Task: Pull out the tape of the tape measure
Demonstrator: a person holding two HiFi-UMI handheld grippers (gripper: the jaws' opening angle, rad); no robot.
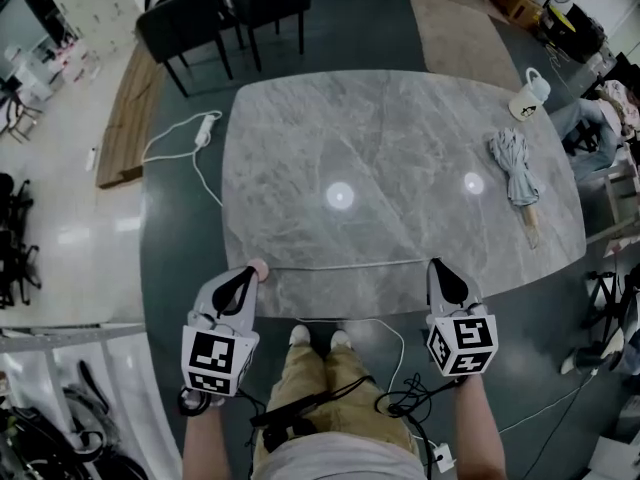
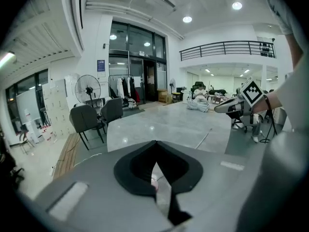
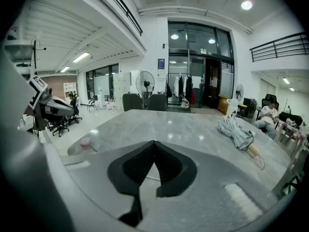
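A small pink tape measure [image 1: 259,265] lies at the near left corner of the grey marble table [image 1: 400,138]. Its thin tape [image 1: 350,264] lies pulled out along the table's front edge toward the right. My left gripper [image 1: 250,274] is just in front of the pink case, jaws shut and empty; the left gripper view shows the case [image 2: 153,180] below the closed jaws [image 2: 155,144]. My right gripper [image 1: 437,266] is at the tape's far end, shut with nothing between its jaws [image 3: 154,143]. In the right gripper view the pink case [image 3: 86,142] rests alone on the table.
A folded grey umbrella [image 1: 515,166] and a white mug [image 1: 528,96] are at the table's right side. Black chairs [image 1: 190,23] stand beyond the far edge. A power strip with a white cord [image 1: 205,128] lies on the floor at left.
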